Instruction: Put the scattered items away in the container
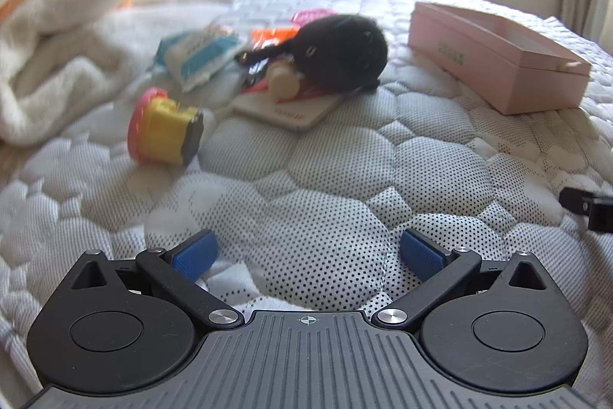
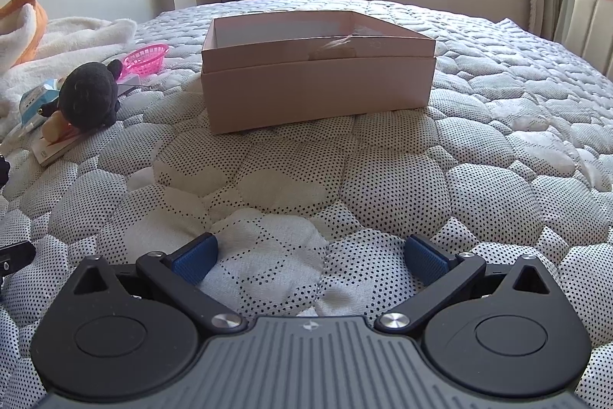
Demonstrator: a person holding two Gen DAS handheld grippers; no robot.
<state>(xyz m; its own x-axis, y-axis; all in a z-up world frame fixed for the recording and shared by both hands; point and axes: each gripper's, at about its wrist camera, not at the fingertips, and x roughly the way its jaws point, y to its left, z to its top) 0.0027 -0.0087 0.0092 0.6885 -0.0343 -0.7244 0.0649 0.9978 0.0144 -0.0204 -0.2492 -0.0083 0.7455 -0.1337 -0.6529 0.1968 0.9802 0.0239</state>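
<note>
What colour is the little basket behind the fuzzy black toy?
Bright pink. The basket shows best in the right wrist view.

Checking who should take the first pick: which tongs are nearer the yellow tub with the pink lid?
Left. The left tongs face the yellow tub, just ahead to their left. The right tongs face the pink box; the tub is outside their view.

The left gripper [image 1: 306, 252] hung low with its blue-padded fingers [image 1: 195, 253] spread wide and nothing between them. The right gripper [image 2: 310, 255] sat at a similar height, its fingers [image 2: 427, 261] likewise parted wide and gripping nothing.
</note>
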